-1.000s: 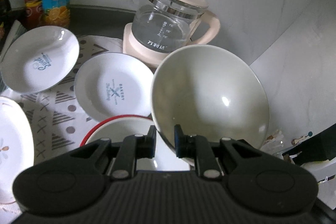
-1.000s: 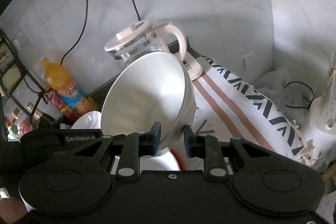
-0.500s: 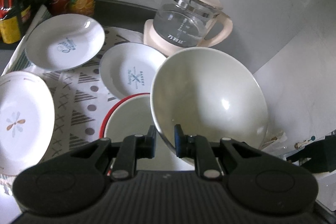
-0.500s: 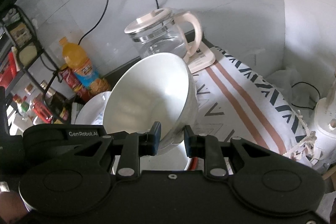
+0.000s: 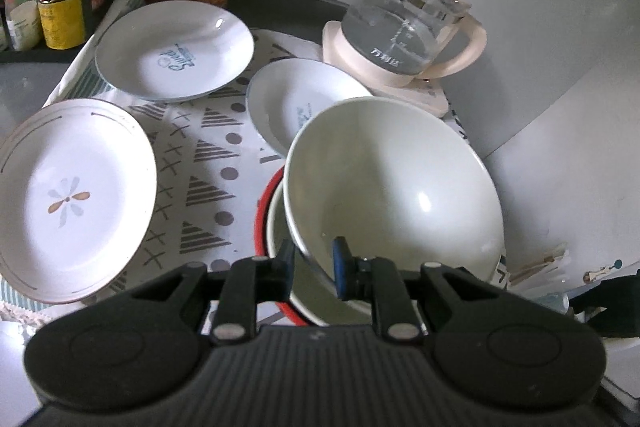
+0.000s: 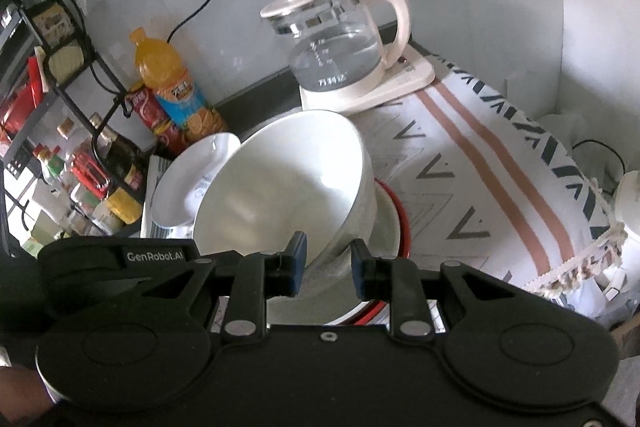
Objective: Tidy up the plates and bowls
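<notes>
Patterned cloth (image 5: 208,163), glossy white bowl (image 5: 392,183), tilted

- A glass kettle with cream lid (image 5: 404,27) is seen on its cream base.
- An orange juice bottle (image 6: 172,83) stands beside a red can (image 6: 148,111).
- A patterned cloth (image 5: 200,155) is spread underneath.

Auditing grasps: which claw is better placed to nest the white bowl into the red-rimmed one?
Left, marginally: the left claw pinches the rim of the white bowl over the red-rimmed bowl; right claw grips too.
</notes>
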### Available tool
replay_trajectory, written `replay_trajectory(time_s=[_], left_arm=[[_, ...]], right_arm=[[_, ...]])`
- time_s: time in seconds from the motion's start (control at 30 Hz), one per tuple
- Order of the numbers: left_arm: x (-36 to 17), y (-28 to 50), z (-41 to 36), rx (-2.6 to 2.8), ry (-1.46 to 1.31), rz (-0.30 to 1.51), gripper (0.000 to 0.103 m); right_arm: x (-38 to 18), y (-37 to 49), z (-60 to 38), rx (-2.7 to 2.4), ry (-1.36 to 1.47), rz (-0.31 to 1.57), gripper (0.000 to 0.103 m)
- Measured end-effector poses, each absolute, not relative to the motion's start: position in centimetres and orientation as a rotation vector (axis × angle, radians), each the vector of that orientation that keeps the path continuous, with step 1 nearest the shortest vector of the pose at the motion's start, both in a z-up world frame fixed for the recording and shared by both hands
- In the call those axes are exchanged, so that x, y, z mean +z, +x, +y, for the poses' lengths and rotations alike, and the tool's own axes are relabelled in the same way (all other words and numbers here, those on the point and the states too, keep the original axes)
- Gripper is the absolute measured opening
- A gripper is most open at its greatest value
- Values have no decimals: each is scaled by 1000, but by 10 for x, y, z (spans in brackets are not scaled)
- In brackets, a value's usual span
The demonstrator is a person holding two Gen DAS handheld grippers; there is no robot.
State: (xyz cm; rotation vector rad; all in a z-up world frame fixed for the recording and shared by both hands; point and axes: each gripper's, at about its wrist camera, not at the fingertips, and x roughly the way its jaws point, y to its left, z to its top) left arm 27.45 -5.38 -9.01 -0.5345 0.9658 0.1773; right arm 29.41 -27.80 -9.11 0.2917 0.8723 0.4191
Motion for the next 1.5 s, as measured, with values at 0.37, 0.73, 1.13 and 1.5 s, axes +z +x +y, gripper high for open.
replay_trajectory(time_s=[0.37,0.73,1.13,1.5], left_arm=[[-99,284,-53,189,-512,1014,20],[-79,278,-41,234,-499,949,46],[-88,249,-26,321,-517,972,55],[-76,233,-10,367,-533,941,76]], right_arm=[[-105,300,-275,404,272,932,30],[-86,299,-285,428,266,856,33],[-90,281,-280,493,259,846,34],[-79,282,-257,588,255,847,61]])
